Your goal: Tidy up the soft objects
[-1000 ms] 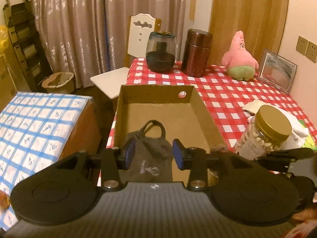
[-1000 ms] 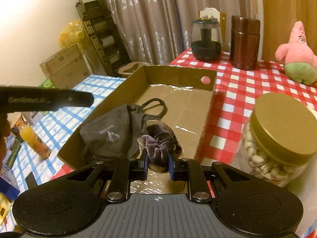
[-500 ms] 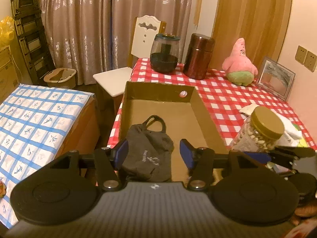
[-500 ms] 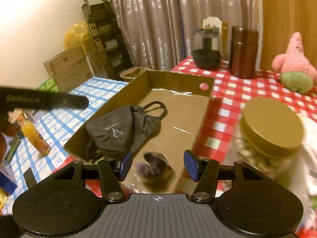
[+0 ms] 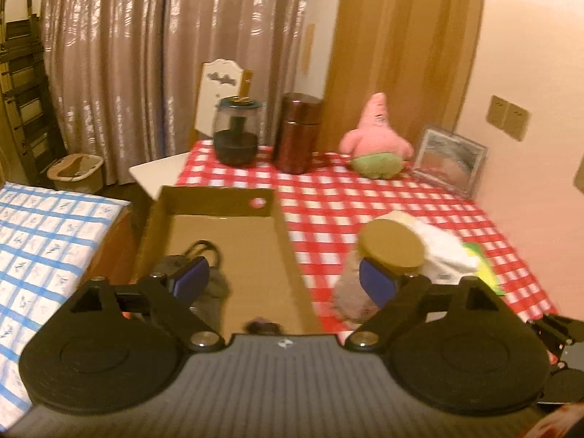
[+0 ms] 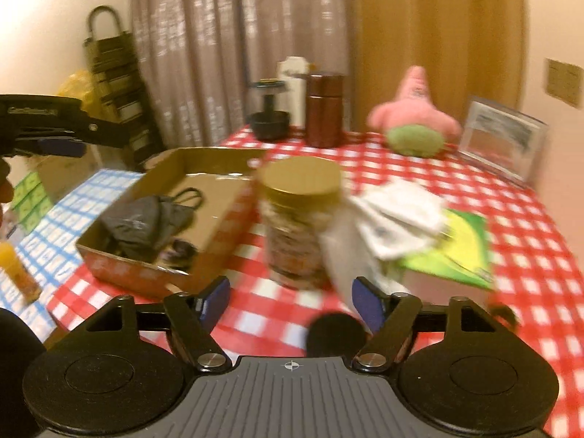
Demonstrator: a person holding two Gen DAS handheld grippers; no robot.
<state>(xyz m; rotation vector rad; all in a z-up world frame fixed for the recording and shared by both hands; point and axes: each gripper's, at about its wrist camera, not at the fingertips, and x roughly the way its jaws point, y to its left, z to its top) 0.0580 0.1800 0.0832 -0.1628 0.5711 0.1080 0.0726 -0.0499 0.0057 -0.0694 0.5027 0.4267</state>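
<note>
Cardboard box [image 6: 219, 197] sits at the table's left edge, long axis running from lower left to the upper middle of the right wrist frame. Inside, at its near end: grey drawstring pouch [image 6: 146, 224], cord loop pointing toward the far wall of the box; a dark purple scrunchie [image 6: 179, 252] just beside it at the near corner. In the left wrist frame only a sliver of the scrunchie [image 5: 261, 326] shows above the gripper body.

Left gripper [image 5: 284, 279]: jaws have just been opening, now spread wide, nothing between them. Right gripper [image 6: 290, 299]: jaws likewise just opened, released, nothing pressed; the scrunchie lies in the box, apart from it.

Far half of the box floor is bare. Right of the box, close by: gold-lidded jar [image 6: 301, 219], then white cloth [image 6: 398, 215] over a green sheet [image 6: 463, 248]. Pink plush [image 6: 414, 116] stands upright, centre right, well apart on the checked cloth.

Strong motion blur; jar contents unreadable.
</note>
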